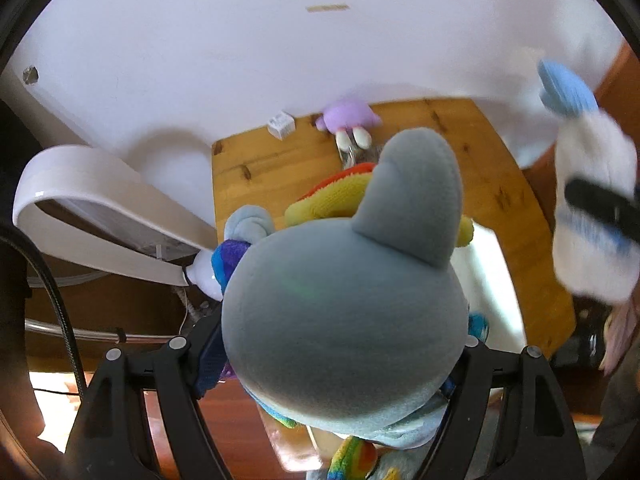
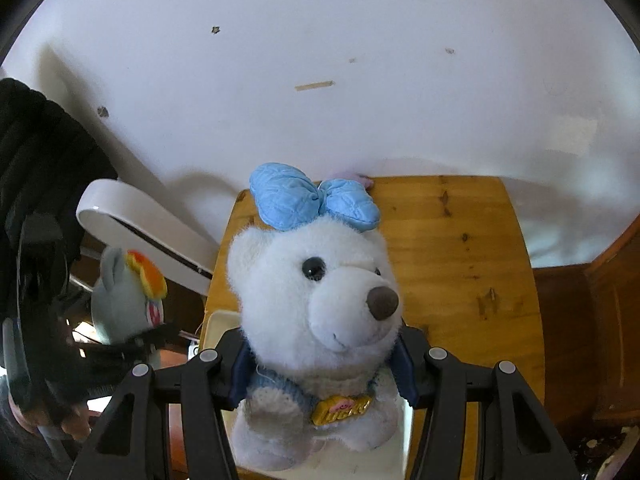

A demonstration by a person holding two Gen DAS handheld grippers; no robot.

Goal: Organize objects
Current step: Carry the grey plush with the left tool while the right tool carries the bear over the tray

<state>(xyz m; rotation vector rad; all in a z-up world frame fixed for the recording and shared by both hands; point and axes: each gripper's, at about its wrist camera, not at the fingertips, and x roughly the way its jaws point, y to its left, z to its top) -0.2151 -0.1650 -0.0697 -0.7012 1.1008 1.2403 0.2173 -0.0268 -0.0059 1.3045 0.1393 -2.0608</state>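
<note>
Left gripper (image 1: 340,364): clamped on grey plush (image 1: 344,280).
Right gripper (image 2: 320,372): clamped on white bear (image 2: 316,304).
Risk: we judge both soft toys could slip sideways.

The only writing that can be read is the word "LUCKY" in raised letters on a gold badge (image 2: 342,409), with a small pink emblem just above the letters. The badge sits on the chest of the white teddy bear (image 2: 316,304), below its chin. A small white box (image 1: 281,123) near the wall carries faint marks too small to make out.
</note>
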